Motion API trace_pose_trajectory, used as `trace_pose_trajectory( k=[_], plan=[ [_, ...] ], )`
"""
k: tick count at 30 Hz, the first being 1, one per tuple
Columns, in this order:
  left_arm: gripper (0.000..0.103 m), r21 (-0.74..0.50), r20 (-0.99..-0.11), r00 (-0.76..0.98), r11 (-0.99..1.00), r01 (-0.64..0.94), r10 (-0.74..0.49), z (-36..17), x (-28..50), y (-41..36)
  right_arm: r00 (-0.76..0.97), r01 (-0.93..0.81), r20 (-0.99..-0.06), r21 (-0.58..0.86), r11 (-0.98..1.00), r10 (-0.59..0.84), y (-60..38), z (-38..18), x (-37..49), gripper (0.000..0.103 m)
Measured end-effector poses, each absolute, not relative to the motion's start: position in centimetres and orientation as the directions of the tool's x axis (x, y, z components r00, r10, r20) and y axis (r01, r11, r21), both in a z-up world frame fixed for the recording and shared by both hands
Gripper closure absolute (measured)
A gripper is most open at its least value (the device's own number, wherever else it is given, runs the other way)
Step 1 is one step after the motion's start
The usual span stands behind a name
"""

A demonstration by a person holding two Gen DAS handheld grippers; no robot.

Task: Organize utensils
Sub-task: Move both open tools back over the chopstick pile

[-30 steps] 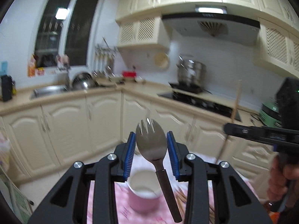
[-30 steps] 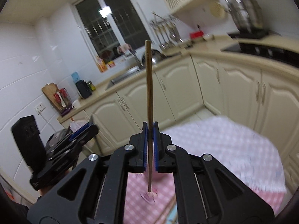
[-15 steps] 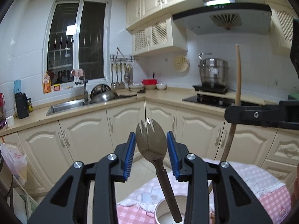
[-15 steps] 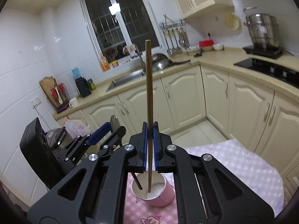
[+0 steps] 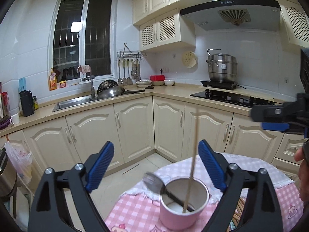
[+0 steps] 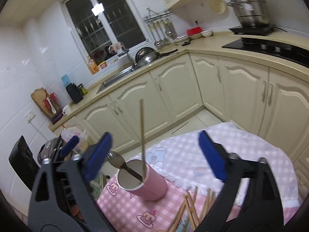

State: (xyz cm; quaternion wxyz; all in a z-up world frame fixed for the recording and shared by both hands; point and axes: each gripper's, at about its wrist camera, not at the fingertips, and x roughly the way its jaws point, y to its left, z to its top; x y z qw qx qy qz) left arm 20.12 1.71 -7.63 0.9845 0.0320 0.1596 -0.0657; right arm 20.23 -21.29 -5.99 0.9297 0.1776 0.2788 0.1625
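Note:
A pink cup (image 5: 181, 212) (image 6: 152, 185) stands on a pink checked tablecloth (image 5: 135, 210) (image 6: 135, 210). A metal spork (image 5: 154, 181) (image 6: 116, 160) leans in it, head out over the left rim. A wooden chopstick (image 5: 193, 154) (image 6: 142, 131) stands in the cup, nearly upright. My left gripper (image 5: 155, 166) is open and empty above the cup. My right gripper (image 6: 154, 154) is open and empty, also above the cup; it shows at the right edge of the left wrist view (image 5: 274, 123).
Several loose wooden chopsticks (image 6: 191, 206) lie on the cloth right of the cup. The table edge (image 6: 185, 135) falls to a tiled floor (image 5: 135, 166). Cream kitchen cabinets (image 5: 135, 127), a sink (image 5: 73, 102) and a stove (image 5: 231, 97) stand behind.
Both grippers have opened. The spork has left my left gripper and the chopstick my right; both now stand in the pink cup. Both grippers have pulled back a little.

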Motion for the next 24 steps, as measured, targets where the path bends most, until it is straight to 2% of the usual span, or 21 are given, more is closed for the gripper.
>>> trace_pose_trajectory(
  k=[12,24],
  plan=[
    [0.011,0.007,-0.372,0.918,0.989,0.149,-0.136,-6.9,15.5,1.8,0.770,-0.097,-0.543,0.420,0.902,0.335,-26.0,-8.0,16.0,0.007],
    [0.011,-0.022,-0.468,0.866,0.983,0.184,-0.173,-9.3,14.1,0.9,0.716,-0.085,-0.620,0.377,0.922,0.320,-27.0,-11.2,12.8,0.007]
  ],
)
